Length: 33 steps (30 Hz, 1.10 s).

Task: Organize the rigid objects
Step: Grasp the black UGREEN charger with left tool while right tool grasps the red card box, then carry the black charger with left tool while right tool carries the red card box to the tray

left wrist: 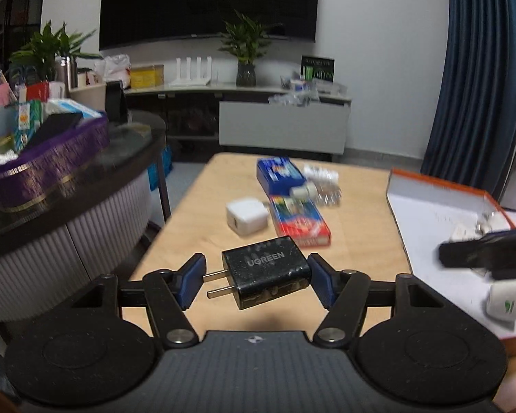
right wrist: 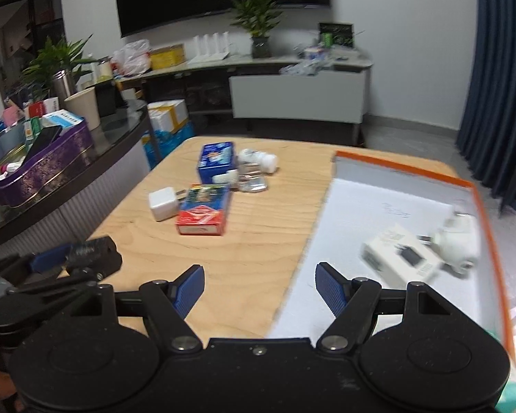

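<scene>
black charger held crosswise over the near desk edge

our left gripper [left wrist: 256, 282] is clenched on the black charger [left wrist: 266, 285], prongs against one pad, well short of the orange-rimmed tray [left wrist: 440, 186]; we judge it could pivot and drop. our right gripper [right wrist: 259, 289] hangs released at the tray's near corner, risking a collision.

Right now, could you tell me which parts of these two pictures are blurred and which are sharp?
Left wrist view: the black charger and left claw are sharp, the right claw smears. Right wrist view: the right claw is crisp, the items in the orange-rimmed tray streak.
</scene>
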{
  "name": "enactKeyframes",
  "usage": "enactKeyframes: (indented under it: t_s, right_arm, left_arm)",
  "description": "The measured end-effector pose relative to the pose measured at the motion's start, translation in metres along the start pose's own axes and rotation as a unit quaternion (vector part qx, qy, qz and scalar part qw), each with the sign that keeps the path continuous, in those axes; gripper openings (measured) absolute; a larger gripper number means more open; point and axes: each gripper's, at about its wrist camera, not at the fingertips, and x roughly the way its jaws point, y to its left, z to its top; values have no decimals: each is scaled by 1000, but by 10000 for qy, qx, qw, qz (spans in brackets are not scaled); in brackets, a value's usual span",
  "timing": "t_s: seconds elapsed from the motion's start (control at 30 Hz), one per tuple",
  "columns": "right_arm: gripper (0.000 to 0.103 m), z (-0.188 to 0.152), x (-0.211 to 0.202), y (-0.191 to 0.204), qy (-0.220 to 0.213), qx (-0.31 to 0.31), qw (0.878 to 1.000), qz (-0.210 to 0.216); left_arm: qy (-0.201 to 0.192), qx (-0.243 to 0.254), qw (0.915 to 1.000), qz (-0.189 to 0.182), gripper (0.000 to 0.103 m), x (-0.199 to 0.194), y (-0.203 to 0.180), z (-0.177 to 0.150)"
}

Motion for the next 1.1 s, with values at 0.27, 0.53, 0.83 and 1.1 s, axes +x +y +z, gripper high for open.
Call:
enactKeyframes:
  t_s: [0.27,0.53,0.83,1.1]
  right_arm:
    - [85,39,74,41,415,-163,9983,375]
    - [85,60,156,66,986,-218,9946,254]
    - [71,66,193,70,1095,-382,9932,-59]
    - [71,38,135,48,984,-250,9948,-58]
  left_arm:
    - [19,-400,9992,62,66,5,28,20]
    - [-26,-717,9974,103,66,14,46,27]
    - [-6,-716,9973,133,66,22,45,25]
    - [113,-678,9976,-2,66,22,37,24]
